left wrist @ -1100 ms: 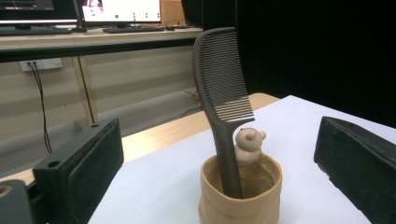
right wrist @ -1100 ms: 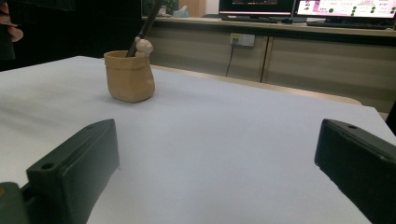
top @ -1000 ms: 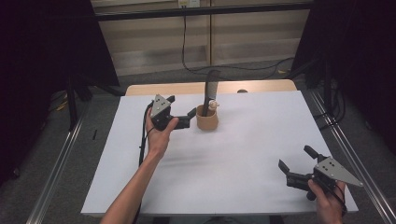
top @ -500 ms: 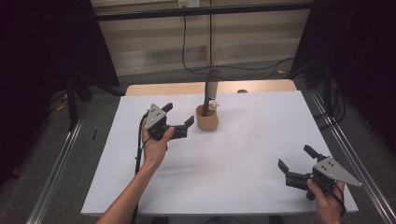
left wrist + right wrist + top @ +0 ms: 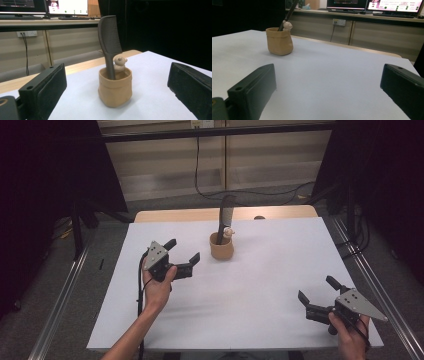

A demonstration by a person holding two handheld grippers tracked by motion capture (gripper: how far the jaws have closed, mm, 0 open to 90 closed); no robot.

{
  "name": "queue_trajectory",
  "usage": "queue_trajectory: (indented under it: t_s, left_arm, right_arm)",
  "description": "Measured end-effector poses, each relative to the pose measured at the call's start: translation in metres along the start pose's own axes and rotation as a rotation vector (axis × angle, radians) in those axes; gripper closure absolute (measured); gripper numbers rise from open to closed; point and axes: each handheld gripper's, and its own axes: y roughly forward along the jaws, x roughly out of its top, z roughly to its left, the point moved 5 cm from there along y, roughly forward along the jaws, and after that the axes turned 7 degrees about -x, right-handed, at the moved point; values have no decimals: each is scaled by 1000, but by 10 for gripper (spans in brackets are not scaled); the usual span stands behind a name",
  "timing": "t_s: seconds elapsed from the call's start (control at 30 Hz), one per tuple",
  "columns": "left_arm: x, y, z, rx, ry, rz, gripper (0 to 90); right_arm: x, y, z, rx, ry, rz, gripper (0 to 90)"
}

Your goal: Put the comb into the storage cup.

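White table (image 5: 260, 300), lit monitors (image 5: 372, 5) on a far counter (wall socket (image 5: 339, 22) below), dangling black cable (image 5: 197, 160)

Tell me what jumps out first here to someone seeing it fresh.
A dark comb stands upright in a tan holder at the far middle of the white table, beside a small bear figure. The left gripper sits open just left of it; the right gripper is open at the near right corner.

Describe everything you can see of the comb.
The comb is dark brown, plastic by its look, with a row of fine teeth along one edge and a narrow handle. It stands nearly upright, handle down, in a small tan pot shaped like a rolled paper bag, toward the far side of the white table. A small bear figure sits against it at the rim. Neither tongs touch it.
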Motion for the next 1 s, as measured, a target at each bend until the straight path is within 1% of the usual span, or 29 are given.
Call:
queue_trajectory:
  t_s: [0.03, 0.1, 0.17, 0.23, 0.3, 0.33, 0.37, 0.4, 0.43, 0.53, 0.63, 0.7, 0.73, 0.77, 0.83, 0.87, 0.9, 0.97, 1.0]
  left_arm:
    - [0, -2, 0, 7, 2, -2, 23]
    - [-2, -5, 2, 32, 17, 11, 23]
    - [-2, -9, 4, 45, 1, 13, 23]
    - [-3, -13, 6, 61, 1, 5, 23]
    - [-5, -16, 6, 64, 6, 1, 23]
    - [-6, -18, 5, 57, 5, 3, 23]
    - [-8, -19, 5, 51, 13, 10, 23]
    - [-10, -21, 4, 53, 11, 8, 23]
    - [-12, -24, 4, 63, 11, 8, 23]
    - [-17, -32, 4, 69, 6, 11, 23]
    - [-21, -40, 6, 107, 13, 18, 29]
    - [-23, -46, 7, 117, -6, 6, 30]
    - [-25, -48, 8, 127, -7, 15, 30]
    - [-26, -50, 8, 134, -13, 12, 30]
    - [-29, -55, 8, 131, -18, 11, 30]
    - [-32, -57, 8, 136, -24, 12, 30]
    - [-35, -60, 7, 134, -37, 6, 30]
    - [-39, -64, 6, 131, -35, 9, 30]
    - [-39, -65, 6, 137, -34, 7, 30]
  right_arm:
    - [0, 0, 0, -2, 2, -1, 0]
    - [0, 0, -1, -2, 3, -1, 0]
    - [0, 1, -1, -2, 0, 0, 0]
    - [0, 0, 0, -1, 2, -2, 0]
    - [0, 0, 0, 4, 3, -4, 0]
    - [0, 0, 0, 6, 3, -4, 0]
    - [0, 0, 0, 9, 4, -3, 0]
    - [0, 0, 1, 12, 1, -2, 0]
    - [0, 0, 1, 14, 0, -4, 0]
    - [0, 0, 1, 12, 0, -6, 0]
    - [0, 0, 1, 9, 1, -5, 0]
    - [0, 1, 1, 7, 0, -3, 0]
    - [0, 1, 1, 7, 2, -3, 0]
    - [0, 1, 1, 6, 1, -3, 0]
    - [0, 1, 1, 6, 5, -1, 0]
    - [0, 1, 1, 6, 6, -2, 0]
    - [0, 1, 1, 10, 6, -3, 0]
    - [0, 1, 1, 12, 4, -5, 0]
    - [0, 1, 1, 11, 4, -4, 0]
